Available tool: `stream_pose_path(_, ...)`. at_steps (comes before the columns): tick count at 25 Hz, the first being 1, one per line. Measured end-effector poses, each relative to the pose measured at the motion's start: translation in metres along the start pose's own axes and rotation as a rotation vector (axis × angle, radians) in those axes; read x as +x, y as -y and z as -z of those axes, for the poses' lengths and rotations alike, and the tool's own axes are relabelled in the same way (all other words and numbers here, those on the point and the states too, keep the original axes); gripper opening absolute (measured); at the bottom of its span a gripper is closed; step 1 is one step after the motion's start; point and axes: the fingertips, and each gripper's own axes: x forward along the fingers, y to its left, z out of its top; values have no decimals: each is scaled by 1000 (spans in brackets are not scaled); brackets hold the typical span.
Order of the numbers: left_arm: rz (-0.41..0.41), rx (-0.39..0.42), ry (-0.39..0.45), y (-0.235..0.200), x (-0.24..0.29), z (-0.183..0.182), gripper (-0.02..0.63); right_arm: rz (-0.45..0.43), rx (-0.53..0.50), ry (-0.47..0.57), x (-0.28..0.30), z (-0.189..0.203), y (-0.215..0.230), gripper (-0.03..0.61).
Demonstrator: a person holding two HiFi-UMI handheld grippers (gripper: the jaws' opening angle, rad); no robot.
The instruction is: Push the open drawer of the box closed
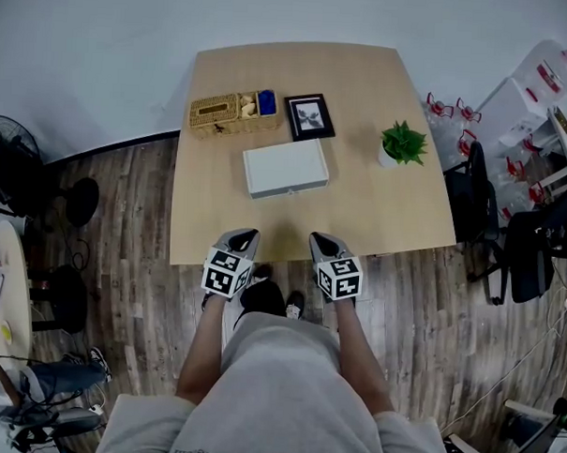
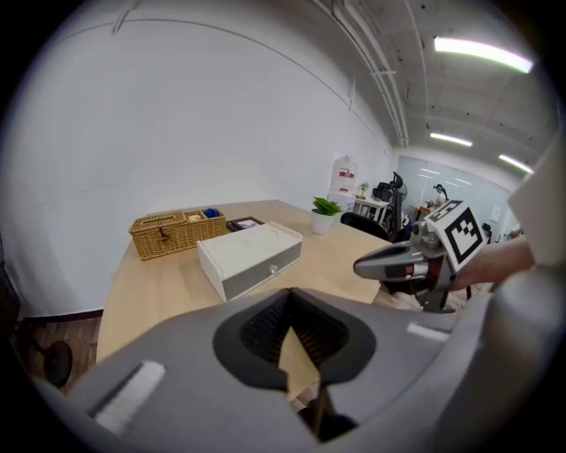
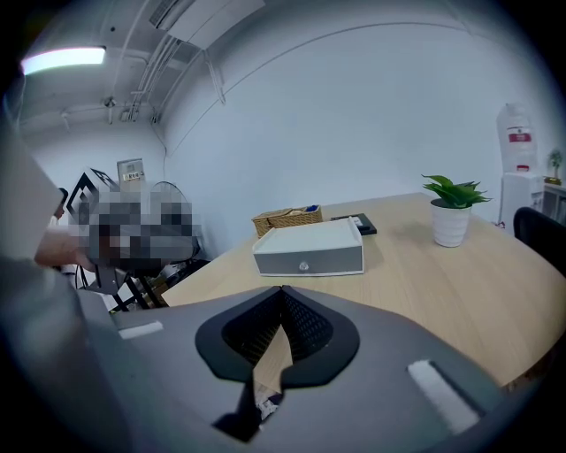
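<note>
box point(image 1: 285, 167) on table point(image 1: 397, 207) | left gripper point(image 1: 243, 236), right gripper point(image 1: 321, 240) at near edge

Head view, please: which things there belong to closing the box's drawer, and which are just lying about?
For the job: white drawer box; left gripper and right gripper, both shut and empty, held short of the box.

Just lying about: wicker basket; picture frame; potted plant.
</note>
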Motion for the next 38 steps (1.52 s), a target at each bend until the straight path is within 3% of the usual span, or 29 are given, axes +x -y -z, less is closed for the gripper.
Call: stream_pose_path(38,-8,31,-20,-7,1,-1,52,12,-11,-29,10,-5,6,2)
